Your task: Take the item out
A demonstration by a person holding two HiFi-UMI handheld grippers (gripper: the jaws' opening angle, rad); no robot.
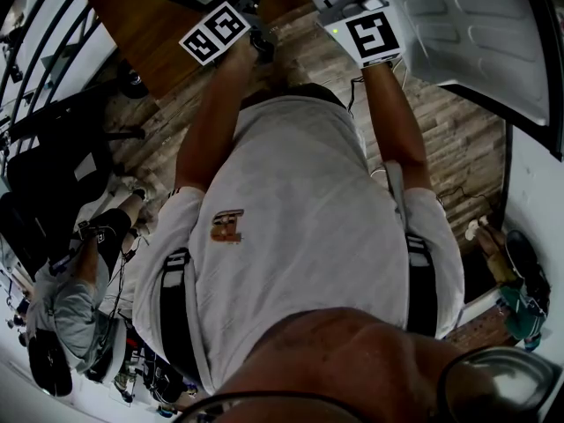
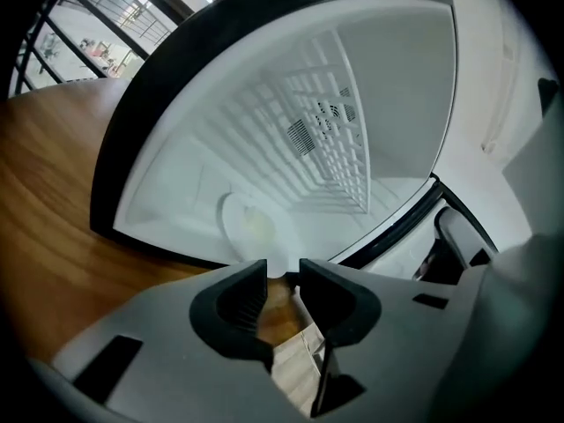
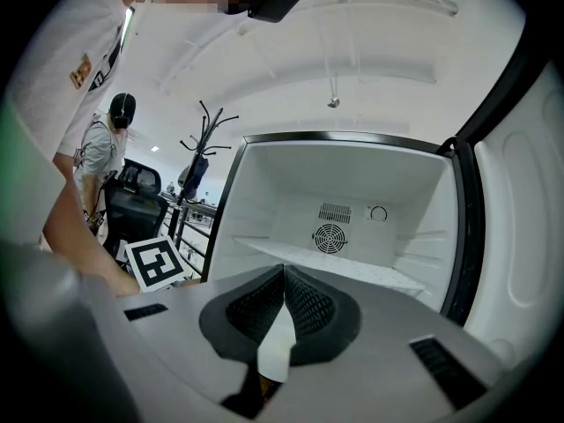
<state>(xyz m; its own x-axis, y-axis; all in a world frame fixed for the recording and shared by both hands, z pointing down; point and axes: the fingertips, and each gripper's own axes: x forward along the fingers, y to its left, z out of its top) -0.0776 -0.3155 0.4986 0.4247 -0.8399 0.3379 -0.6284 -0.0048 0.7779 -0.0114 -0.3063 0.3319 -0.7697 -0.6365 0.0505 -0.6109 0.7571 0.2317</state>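
L gripper was spread, empty; R gripper shut. Risk: round item ahead of L could slip if pinched off-ctr.

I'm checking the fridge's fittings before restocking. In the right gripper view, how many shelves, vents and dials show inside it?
shelf: 1
vents: 2 (round fan vent, slotted vent)
dial: 1
Total: 4
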